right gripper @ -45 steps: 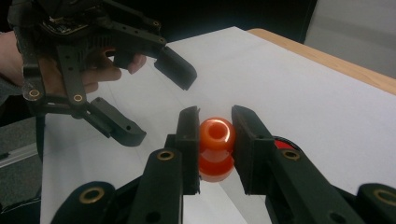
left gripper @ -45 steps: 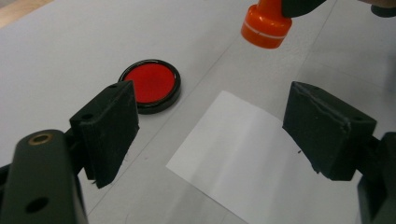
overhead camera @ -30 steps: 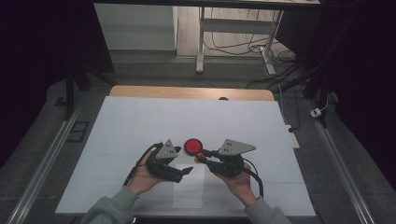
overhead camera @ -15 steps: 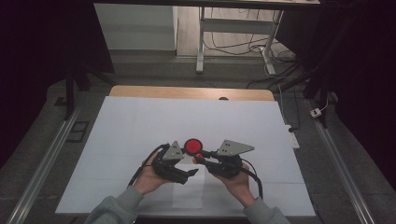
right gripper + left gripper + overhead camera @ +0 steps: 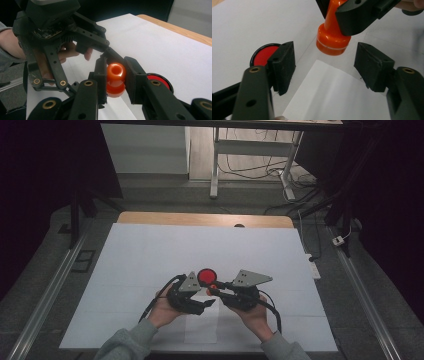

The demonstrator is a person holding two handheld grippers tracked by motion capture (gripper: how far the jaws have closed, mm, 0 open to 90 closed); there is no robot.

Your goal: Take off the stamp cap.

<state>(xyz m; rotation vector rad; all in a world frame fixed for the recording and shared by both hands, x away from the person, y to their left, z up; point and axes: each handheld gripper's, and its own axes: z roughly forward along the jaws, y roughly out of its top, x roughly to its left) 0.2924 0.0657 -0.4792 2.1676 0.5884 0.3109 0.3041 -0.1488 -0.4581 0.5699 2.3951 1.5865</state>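
Lettering or brand marks cannot be made out on the orange plastic stamp with a knobbed handle [image 5: 115,79] or on the round red ink pad in its black case [image 5: 264,54]. Your right gripper [image 5: 115,75] is clamped on the stamp's handle, base down just above the white sheet of paper [image 5: 332,95], ink pad close beyond. Your left gripper [image 5: 324,66] has just been closing, its jaws part-open with nothing between them over the sheet's near corner, just short of the stamp.
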